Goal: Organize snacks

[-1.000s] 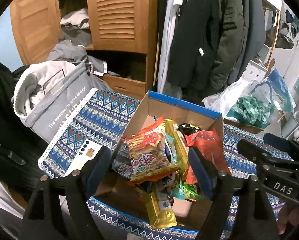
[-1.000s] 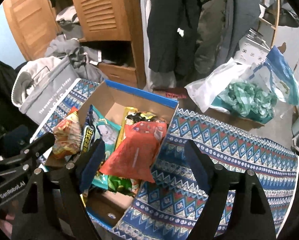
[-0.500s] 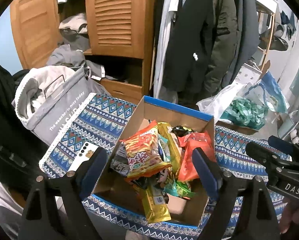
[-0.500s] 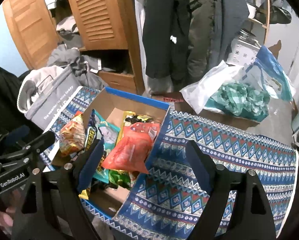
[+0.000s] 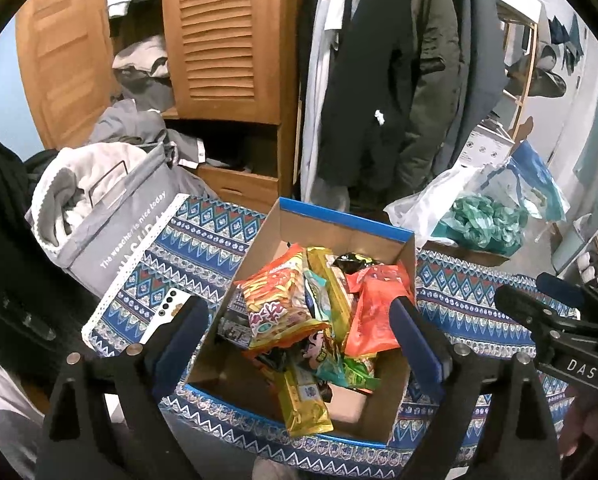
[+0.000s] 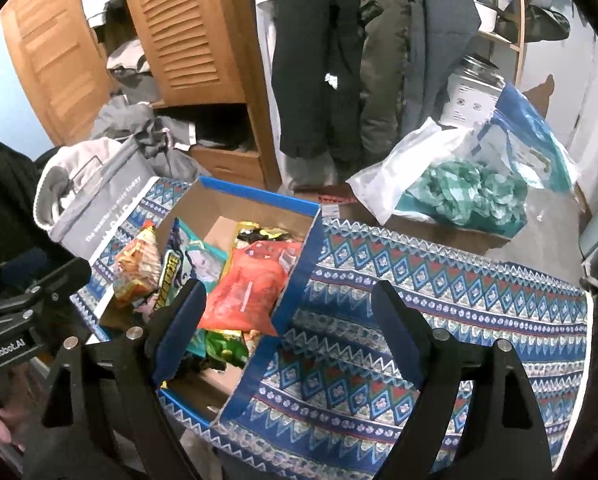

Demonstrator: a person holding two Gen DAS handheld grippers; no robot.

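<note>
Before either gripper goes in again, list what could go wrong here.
1. The cardboard box sits near the table's front edge; a push could tip it off.
2. The red packet leans on the box wall and might slide out.
3. The phone beside the box could get knocked by the opening left gripper.

Both wrist views angled down, near, sharing snack box (image 5: 341, 236).

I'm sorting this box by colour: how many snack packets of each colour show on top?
Orange-red packets: 2
Gold packets: 2
Teal packet: 1
Green packet: 1
Black packet: 1
Total: 7; more may lie buried underneath.
</note>
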